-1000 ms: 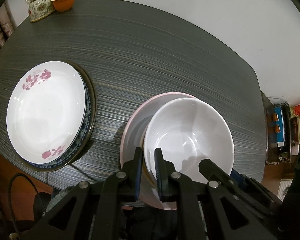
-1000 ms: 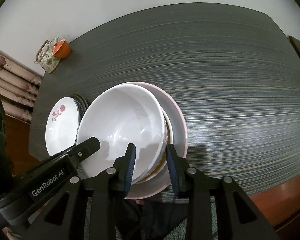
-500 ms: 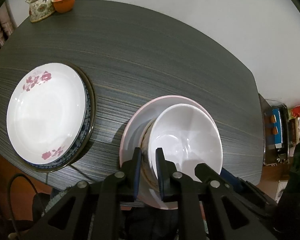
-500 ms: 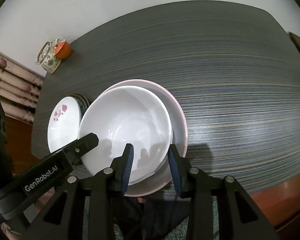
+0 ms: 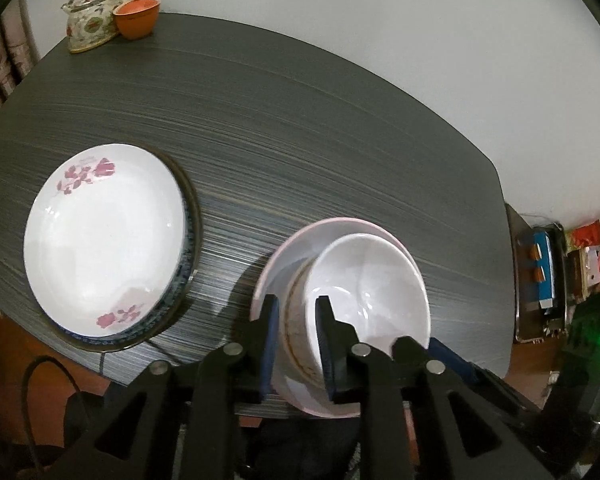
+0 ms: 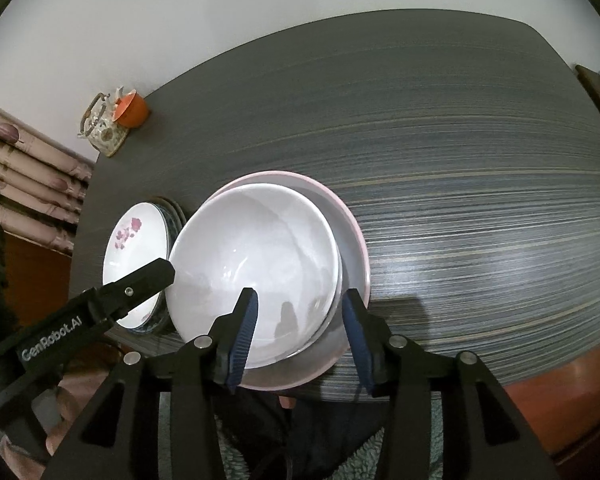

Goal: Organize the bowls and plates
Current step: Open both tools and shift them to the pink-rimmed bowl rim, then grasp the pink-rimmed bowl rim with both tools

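At the far left corner of the dark striped table (image 5: 300, 120) stand a floral teapot (image 5: 94, 16) and an orange lidded cup (image 5: 137, 16), touching each other and well apart from the crockery. Near the front edge, toward the left, lies a stack of plates (image 5: 104, 242); its top plate is white with pink flowers, lying flat and face up. Just to its right, also at the front edge, sits a pink-rimmed plate (image 6: 352, 232) that carries nested bowls, the top one a white bowl (image 6: 256, 264) with its mouth up and slightly tilted. Beneath it a bowl with a brown band (image 5: 294, 320) shows at the side.

The left gripper (image 5: 296, 344) straddles the near left wall of the nested bowls, one finger outside and one inside, jaws narrowly apart; whether the pads press the rims cannot be told. The right gripper (image 6: 300, 332) is spread wide across the bowls' near right rim, its pads clear of the rim. Nothing lies between the stacks.
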`<state>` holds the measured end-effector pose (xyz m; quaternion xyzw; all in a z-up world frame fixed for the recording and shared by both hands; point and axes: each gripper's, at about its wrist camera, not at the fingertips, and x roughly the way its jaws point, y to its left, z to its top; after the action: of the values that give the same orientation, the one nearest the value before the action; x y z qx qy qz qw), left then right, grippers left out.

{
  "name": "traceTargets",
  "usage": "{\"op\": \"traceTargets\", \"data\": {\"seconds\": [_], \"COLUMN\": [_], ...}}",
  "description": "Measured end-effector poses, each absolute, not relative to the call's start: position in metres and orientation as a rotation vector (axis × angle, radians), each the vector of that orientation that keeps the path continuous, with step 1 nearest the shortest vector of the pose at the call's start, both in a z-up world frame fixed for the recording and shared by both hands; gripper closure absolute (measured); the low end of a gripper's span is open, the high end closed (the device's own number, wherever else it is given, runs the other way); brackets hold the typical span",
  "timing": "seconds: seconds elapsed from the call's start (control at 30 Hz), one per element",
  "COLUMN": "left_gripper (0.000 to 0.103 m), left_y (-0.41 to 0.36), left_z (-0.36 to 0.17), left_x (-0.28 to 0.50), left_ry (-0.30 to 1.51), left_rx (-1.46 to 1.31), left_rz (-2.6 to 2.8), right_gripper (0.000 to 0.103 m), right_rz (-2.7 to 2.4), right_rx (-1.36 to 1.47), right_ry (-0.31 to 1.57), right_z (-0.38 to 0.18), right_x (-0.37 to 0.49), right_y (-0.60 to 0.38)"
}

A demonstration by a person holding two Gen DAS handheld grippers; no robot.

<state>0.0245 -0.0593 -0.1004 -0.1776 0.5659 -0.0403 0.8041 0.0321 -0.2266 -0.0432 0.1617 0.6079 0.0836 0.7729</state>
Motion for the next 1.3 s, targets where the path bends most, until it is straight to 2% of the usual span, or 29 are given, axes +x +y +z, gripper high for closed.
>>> {"op": "traceTargets", "data": {"seconds": [0.17,0.43,0.63,1.3], "left_gripper": [0.077,0.072,0.072,0.072], "left_y": [-0.047,-0.026,-0.015,-0.016], "left_z": [-0.101,-0.1,-0.107,-0.132], "left_x": [0.024,0.022,0.02,0.028], "left_ry": [1.221,1.216,1.242,1.327], "left_rx": [-0.403,-0.463,-0.508,-0.537], "left_rz": [-0.065,-0.049,-0.032,-0.026], "right_gripper": [0.06,0.052,0.049,0.049], "right_rz": [0.181,0.153,0.113,0.072], "right_rx": [0.374,0.423,0.442,0.476], "right_ry": [1.299,1.264,1.274,1.348], "right_z": [-0.036,-0.025,-0.03,-0.061], "right_x": [0.029,0.027,0.025,0.027], "right_y": [-0.236,-0.256,-0.268,-0.273]}}
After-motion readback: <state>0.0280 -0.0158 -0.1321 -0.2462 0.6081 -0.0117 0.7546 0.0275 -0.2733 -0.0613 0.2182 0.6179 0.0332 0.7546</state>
